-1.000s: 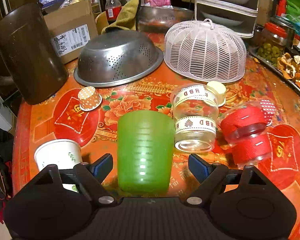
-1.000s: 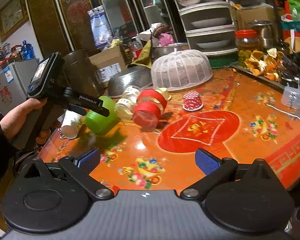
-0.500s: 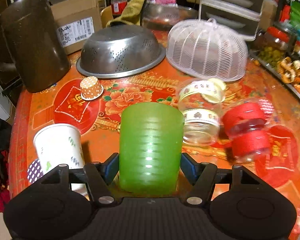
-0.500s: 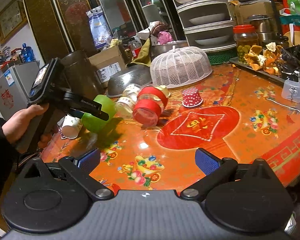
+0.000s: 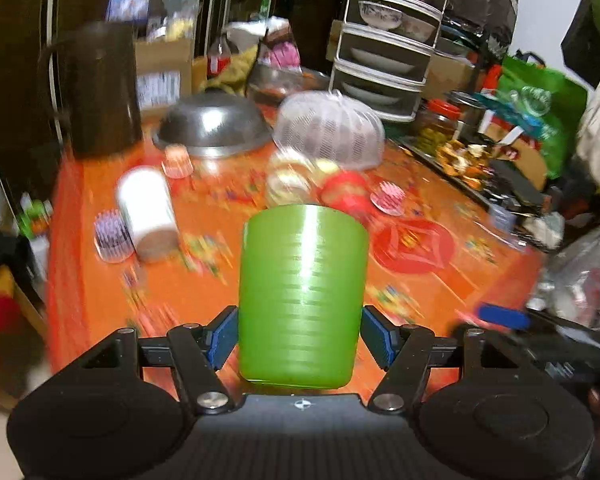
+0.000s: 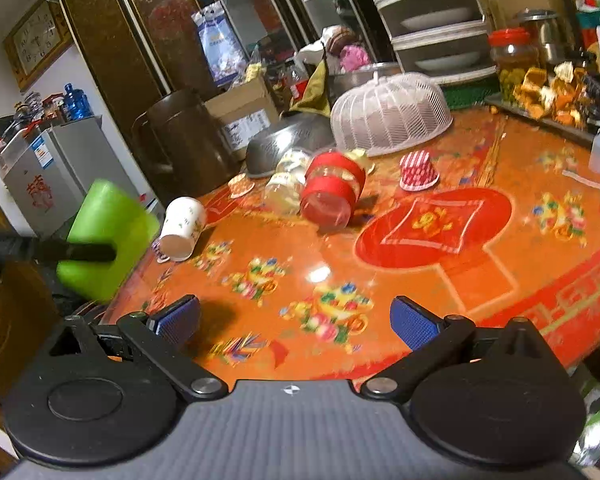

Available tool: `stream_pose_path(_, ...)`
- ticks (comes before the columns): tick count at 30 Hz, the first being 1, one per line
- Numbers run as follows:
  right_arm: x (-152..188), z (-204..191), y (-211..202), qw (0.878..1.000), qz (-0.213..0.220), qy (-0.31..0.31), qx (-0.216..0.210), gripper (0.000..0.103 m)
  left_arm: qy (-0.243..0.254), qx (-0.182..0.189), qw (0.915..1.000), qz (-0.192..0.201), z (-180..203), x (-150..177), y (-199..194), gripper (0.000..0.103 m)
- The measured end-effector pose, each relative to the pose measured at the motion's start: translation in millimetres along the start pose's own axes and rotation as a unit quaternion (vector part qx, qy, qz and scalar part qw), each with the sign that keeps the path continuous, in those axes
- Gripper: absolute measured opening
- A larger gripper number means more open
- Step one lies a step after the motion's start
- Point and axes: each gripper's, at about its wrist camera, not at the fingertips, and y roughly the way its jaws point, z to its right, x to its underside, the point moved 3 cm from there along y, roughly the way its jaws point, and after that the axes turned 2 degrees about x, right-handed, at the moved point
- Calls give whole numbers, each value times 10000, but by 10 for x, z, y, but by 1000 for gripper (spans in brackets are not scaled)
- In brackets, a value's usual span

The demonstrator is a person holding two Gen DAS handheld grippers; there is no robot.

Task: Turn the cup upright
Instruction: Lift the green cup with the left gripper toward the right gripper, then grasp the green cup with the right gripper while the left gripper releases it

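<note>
Your left gripper point(image 5: 300, 334) has closed on the green cup point(image 5: 302, 300), which a second ago lay free on the table point(image 5: 480, 272) between wide jaws; it is now lifted clear and pinched between them, so the flip can begin. The left view hides its height and tilt. The right view shows the cup point(image 6: 105, 240) in the air off the table edge, tilted. Your right gripper point(image 6: 295, 322) hangs wide and empty.
</note>
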Motion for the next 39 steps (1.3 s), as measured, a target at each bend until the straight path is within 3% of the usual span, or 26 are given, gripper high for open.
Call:
stream_pose_path(6,35,-29,57,9983,-450,286,-217,102,-818,504,9951,-253,-10,436,228,69)
stream_pose_path(11,7,-150,87,9943,-720,568,-544,102,-905,561,9936,-373,96,584,398,69)
stream_pose_path(16,43,-275,320,9781,-1418,1148,-1002,102,-871,538,9940,-388,145,668,480,68)
stream_pose_path(21,65,-387,540,9707,-1791,1339,-873,96,-838,538,9946,-292,169,684,497,69)
stream_pose_path(27,16,-462,673,9701,-1917,1340,-646,85,-836,577,9945,-235,176,703,493,69)
stream_pose_path(39,-4,-534,754,9725,-2063,1051,-260,78,-875,607,9941,-184,148,725,475,69)
